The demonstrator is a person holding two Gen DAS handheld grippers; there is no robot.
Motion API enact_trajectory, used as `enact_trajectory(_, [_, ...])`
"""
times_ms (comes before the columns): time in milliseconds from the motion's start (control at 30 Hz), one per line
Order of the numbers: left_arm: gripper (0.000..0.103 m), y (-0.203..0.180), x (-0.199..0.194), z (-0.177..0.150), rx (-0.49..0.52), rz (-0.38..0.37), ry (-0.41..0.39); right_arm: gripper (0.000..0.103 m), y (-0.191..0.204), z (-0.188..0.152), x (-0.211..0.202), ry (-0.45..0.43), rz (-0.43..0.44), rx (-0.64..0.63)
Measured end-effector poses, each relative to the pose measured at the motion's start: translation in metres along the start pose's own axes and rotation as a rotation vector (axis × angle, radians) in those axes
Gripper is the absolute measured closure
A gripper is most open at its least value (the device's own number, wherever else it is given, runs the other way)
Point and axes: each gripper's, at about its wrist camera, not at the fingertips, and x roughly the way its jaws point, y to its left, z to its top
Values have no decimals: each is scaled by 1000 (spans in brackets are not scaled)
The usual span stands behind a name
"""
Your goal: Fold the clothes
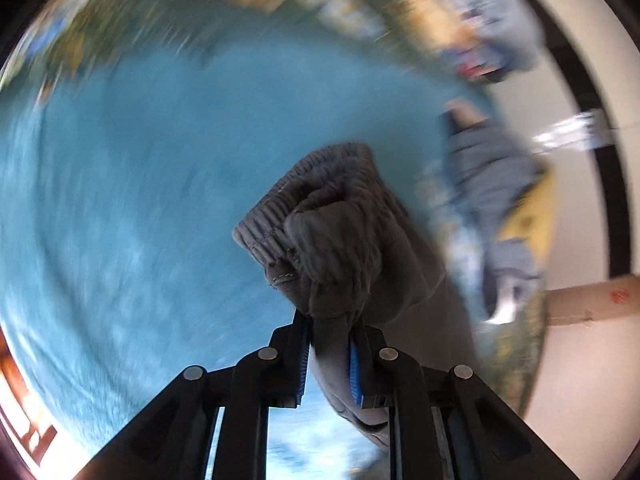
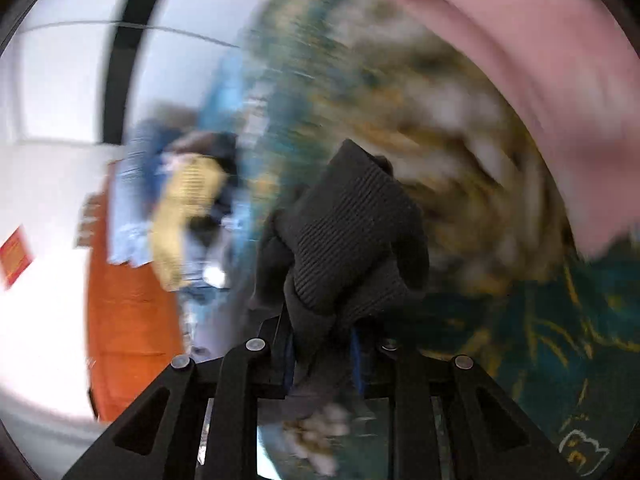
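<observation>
Left wrist view shows our left gripper [image 1: 328, 354] with its jaws pinching a bunched fold of the grey garment [image 1: 332, 236], whose ribbed elastic band sticks up just beyond the blue pads [image 1: 354, 372]. The cloth hangs in the air above a blurred blue bedspread [image 1: 140, 180], with a pile of other clothes [image 1: 496, 184] far to the right. In the right wrist view our right gripper [image 2: 324, 356] also has its jaws pressed onto a dark ribbed cuff [image 2: 352, 236] of what we judge to be the same garment, lifted over a patterned teal cover [image 2: 540, 340].

We judge the fabric soft, light and limp; it will sag between our two grips, so the firmer ribbed hems are the sensible places to hold. A red label [image 2: 15, 257] shows at the far left, but motion blur leaves its writing unreadable.
</observation>
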Motion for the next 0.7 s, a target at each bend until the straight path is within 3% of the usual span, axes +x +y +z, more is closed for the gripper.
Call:
enact_trajectory(133, [85, 21, 6, 1, -106, -56, 15, 80, -19, -8, 8, 12, 21, 46])
enact_trajectory(300, [78, -5, -2, 5, 6, 21, 38, 76, -15, -13, 10, 20, 16, 22])
enact_trajectory(367, [71, -4, -16, 0, 14, 41, 44, 68, -17, -19, 8, 18, 11, 20])
enact_trajectory(467, [59, -4, -41, 4, 2, 71, -10, 55, -18, -19, -4, -18, 10, 22])
enact_trajectory(567, [56, -1, -77, 2, -41, 159, -134, 49, -18, -18, -17, -44, 19, 28])
enact_trajectory(633, [56, -14, -92, -5, -59, 129, -191, 48, -16, -18, -19, -35, 15, 22])
enact_trajectory(700, [56, -54, -89, -18, 14, 80, -189, 45, -13, -18, -14, -32, 13, 25])
